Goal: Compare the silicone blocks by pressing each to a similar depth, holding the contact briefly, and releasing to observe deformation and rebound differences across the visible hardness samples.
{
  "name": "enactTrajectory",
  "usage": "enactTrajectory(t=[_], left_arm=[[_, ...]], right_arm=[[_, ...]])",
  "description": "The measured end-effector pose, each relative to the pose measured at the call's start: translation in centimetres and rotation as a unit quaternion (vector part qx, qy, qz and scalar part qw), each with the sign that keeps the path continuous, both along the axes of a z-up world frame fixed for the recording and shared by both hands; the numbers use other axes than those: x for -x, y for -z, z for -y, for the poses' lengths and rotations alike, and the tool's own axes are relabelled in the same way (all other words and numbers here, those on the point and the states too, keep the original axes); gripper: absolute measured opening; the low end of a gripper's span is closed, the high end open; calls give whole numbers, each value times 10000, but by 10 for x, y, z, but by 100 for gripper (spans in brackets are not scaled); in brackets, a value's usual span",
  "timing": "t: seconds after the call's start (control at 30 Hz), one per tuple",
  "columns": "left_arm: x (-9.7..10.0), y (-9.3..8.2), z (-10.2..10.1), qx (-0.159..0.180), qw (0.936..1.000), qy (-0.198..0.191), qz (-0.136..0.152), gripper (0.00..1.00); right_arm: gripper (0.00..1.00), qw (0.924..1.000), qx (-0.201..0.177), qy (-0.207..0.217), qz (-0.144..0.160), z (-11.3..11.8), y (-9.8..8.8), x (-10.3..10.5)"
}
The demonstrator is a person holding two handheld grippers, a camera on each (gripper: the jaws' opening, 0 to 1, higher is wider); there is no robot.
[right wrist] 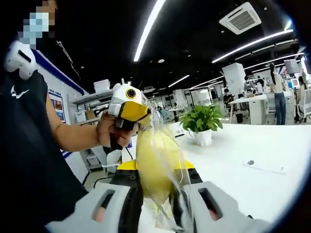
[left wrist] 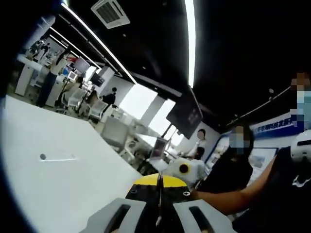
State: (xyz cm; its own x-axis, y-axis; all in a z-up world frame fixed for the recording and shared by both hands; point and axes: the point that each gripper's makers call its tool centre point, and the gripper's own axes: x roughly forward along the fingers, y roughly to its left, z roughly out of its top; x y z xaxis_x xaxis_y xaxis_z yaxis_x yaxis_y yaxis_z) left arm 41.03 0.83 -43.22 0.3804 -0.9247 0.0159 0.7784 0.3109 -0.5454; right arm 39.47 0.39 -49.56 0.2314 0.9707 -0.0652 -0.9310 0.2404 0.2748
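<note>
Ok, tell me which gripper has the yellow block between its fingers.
The right gripper: the yellow block sits between its fingers. The left gripper, in a hand, only meets the top of the bag.

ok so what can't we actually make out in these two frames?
- Left gripper view: the gap of the left tongs is cut off by the bottom edge, so its contents are unclear.
- Left gripper view: the dark spot on the white table is too small to identify.
- Right gripper view: bag glare blurs the yellow item. Its material, and the right tongs' grip on it, are unreadable.
</note>
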Motion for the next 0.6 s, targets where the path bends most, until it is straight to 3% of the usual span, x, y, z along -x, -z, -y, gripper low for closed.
enactTrajectory(t=[0.07,0.2,0.23,0.27,0.33,0.53,0.6], left_arm=[[-1,1,0,-15,10000,-17,21,0],[3,-1,-1,-47,9998,48,180,0],[3,-1,-1,-104,9996,8,247,0],[2,0,-2,-113,9996,-25,243,0],[3,-1,-2,-108,9995,4,303,0],[8,1,-2,-357,9962,207,771,0],[10,1,-2,-367,9959,238,796,0]], right_arm=[[12,9994,39,-51,-336,0,1,4],[9,9997,197,-69,-145,1,-2,5],[8,9994,255,-74,-208,1,-2,5],[7,9984,293,-133,-471,0,-2,8],[6,9990,398,-86,-167,1,-4,7],[3,9980,558,-183,-250,1,-1,11],[3,9978,567,-204,-269,0,-1,13]])
